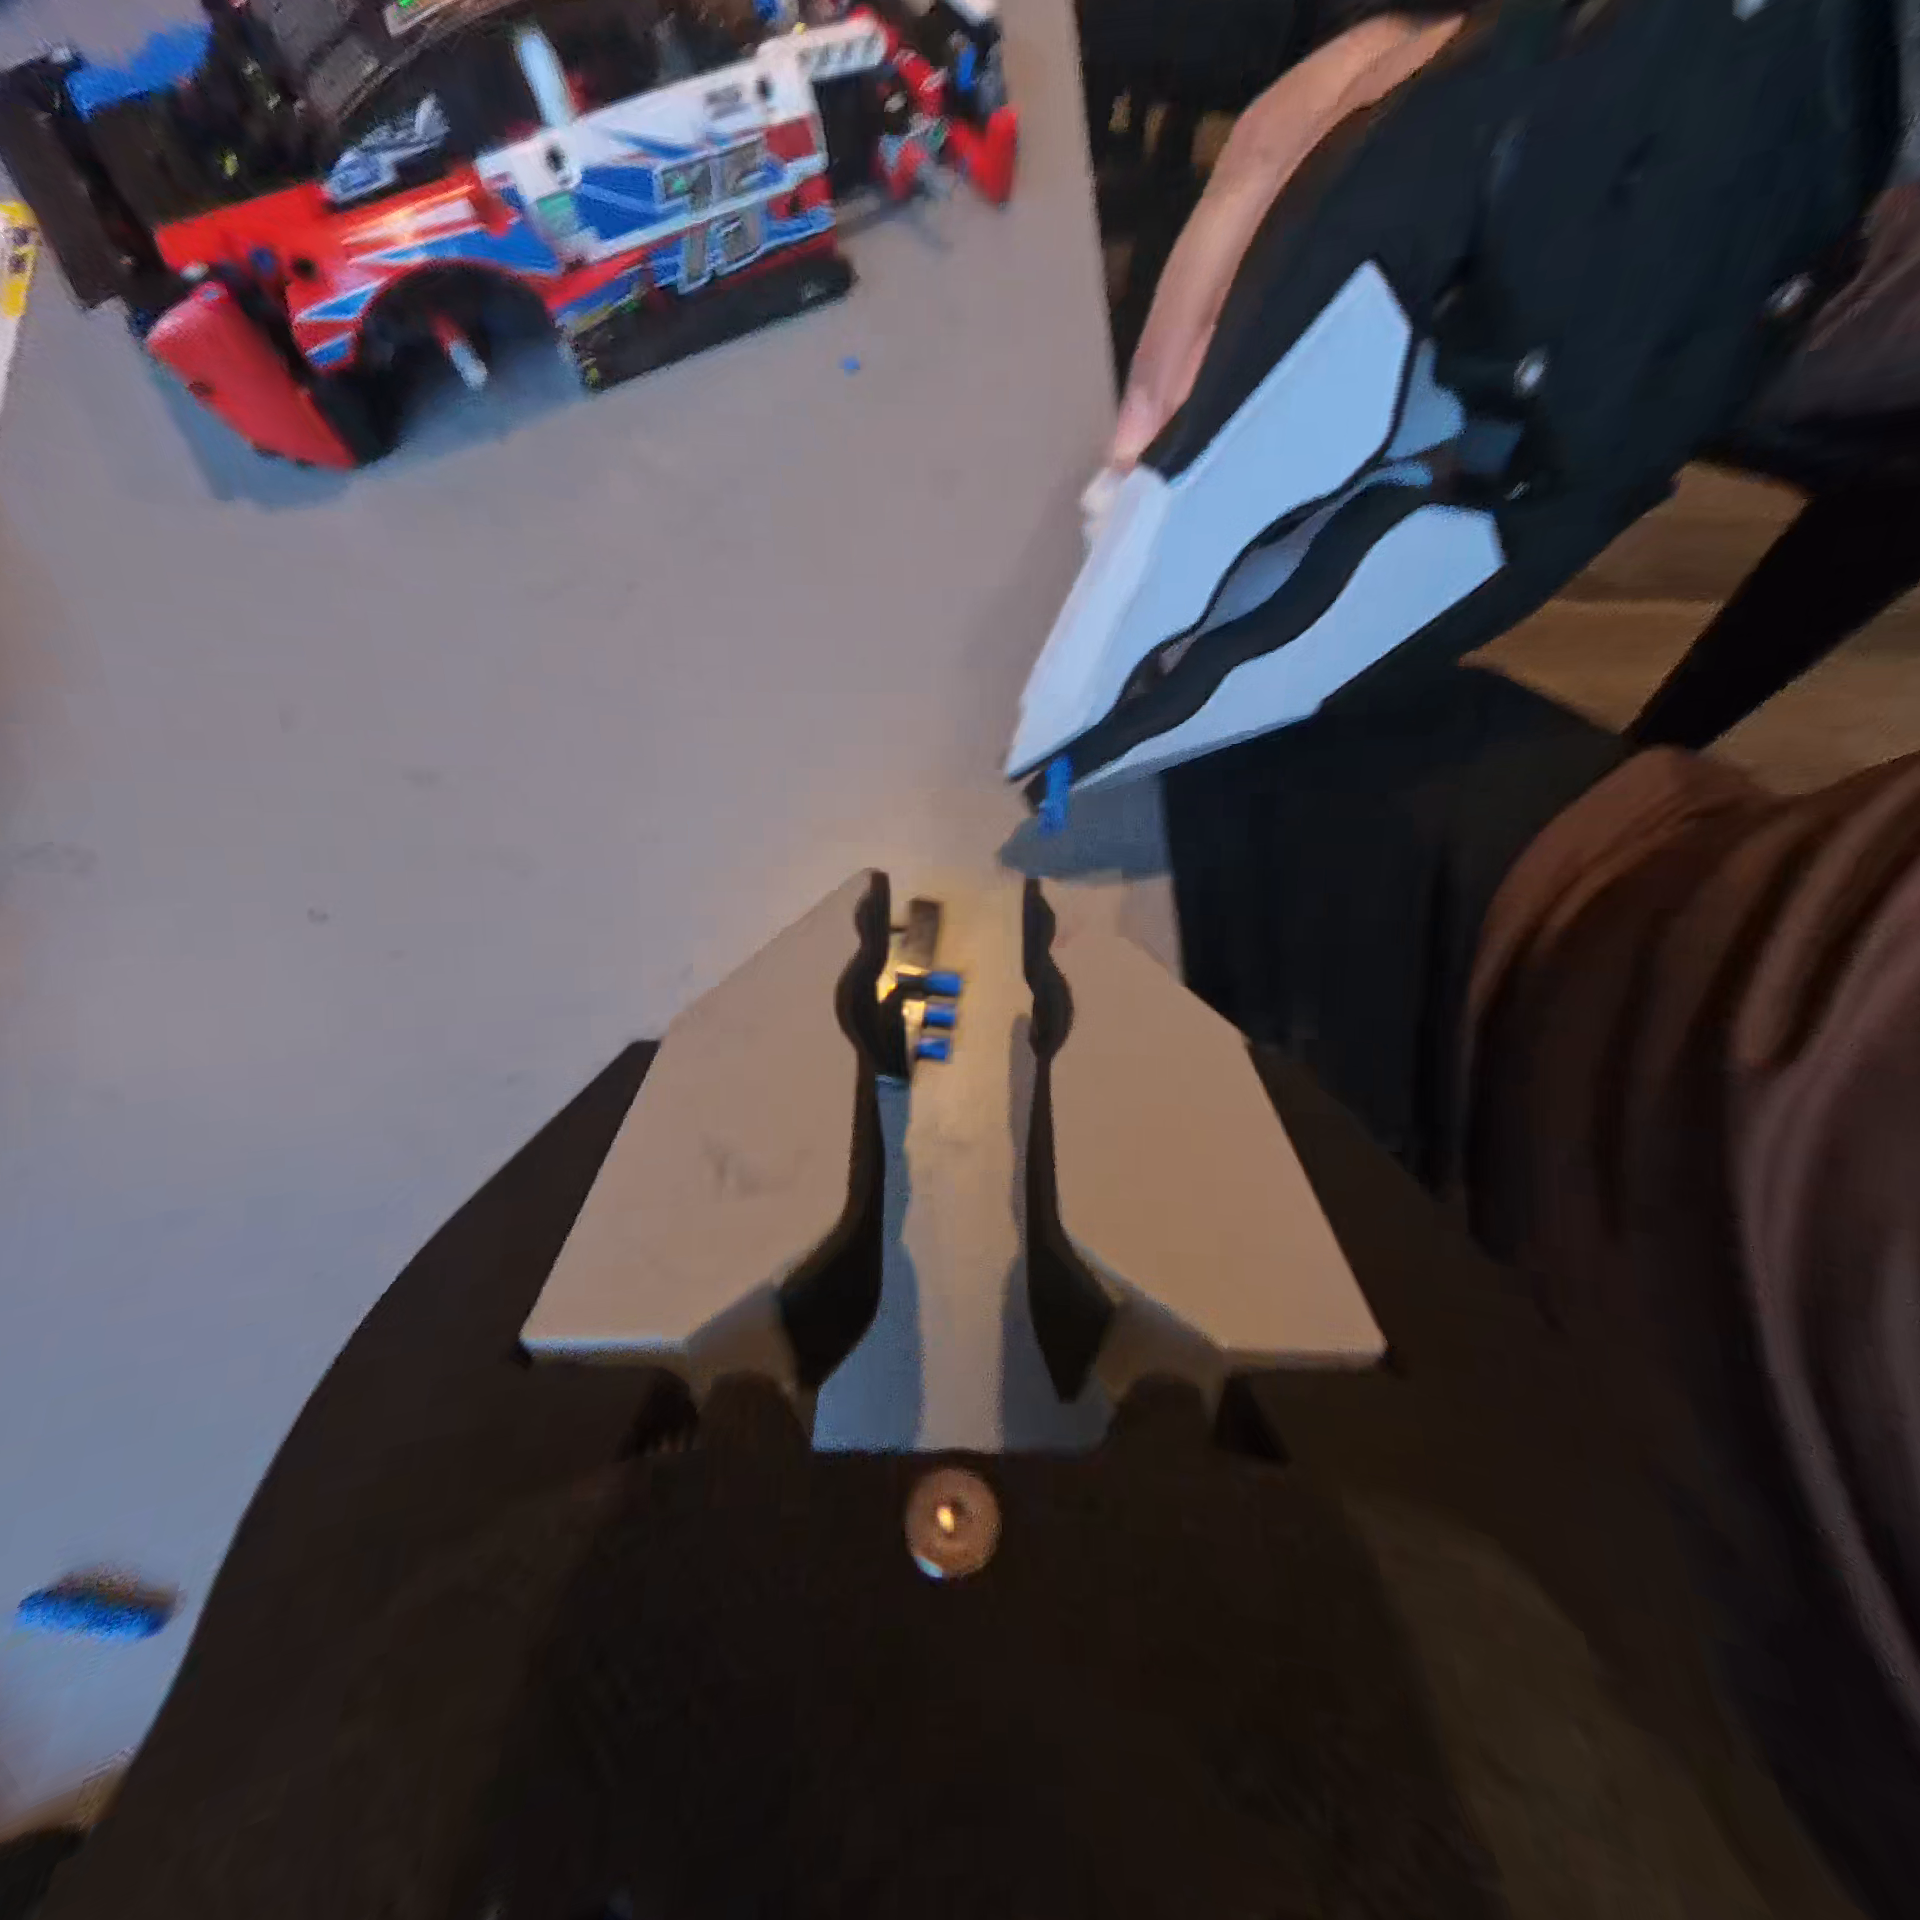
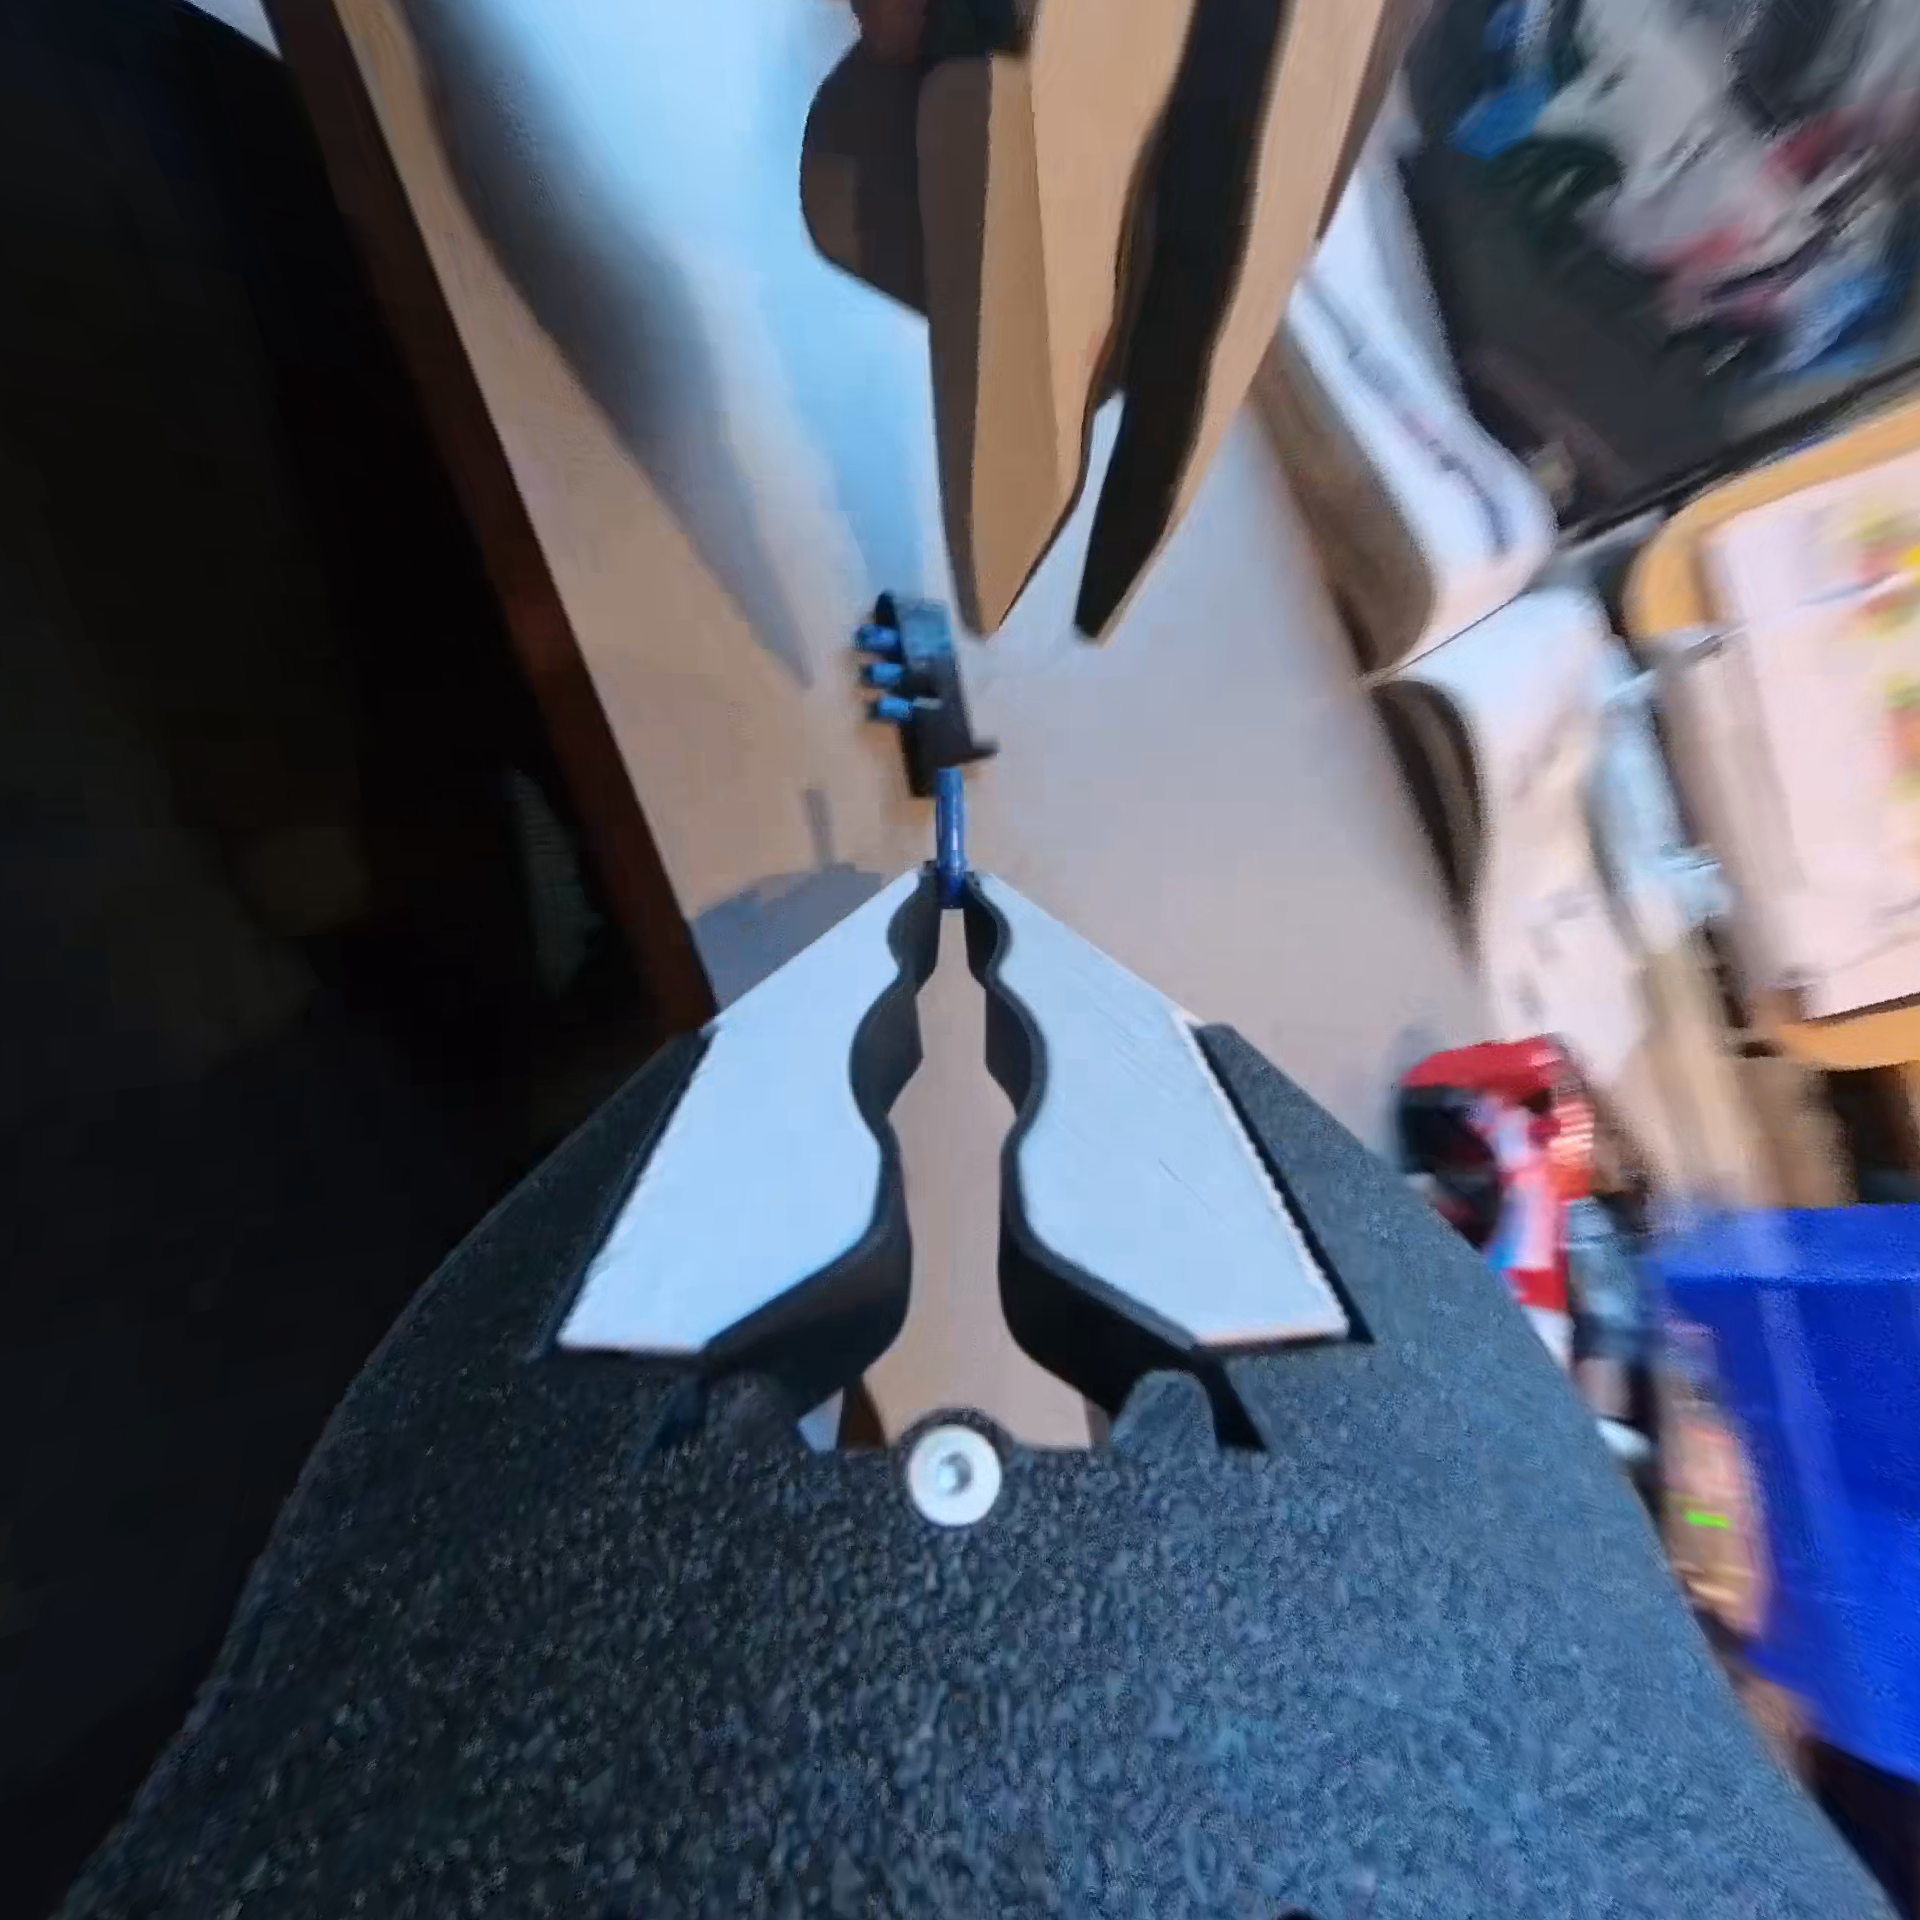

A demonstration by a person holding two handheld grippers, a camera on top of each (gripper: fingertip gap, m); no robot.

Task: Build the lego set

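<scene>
— While my right hand-held gripper [image 2: 948,883] is clenched on a blue pin [image 2: 948,831], where does it go?

— Into the small black beam [image 2: 930,686] at twelve o'clock of the tips; it already carries three blue pins [image 2: 878,675].

— And my left hand-held gripper [image 1: 956,894]?

— Released, jaws apart around that beam on the tabletop [image 1: 520,727]. I'd clamp it first, then push straight; the pin looks slightly skewed. The racing car model [image 1: 499,229] waits at ten o'clock.
</scene>
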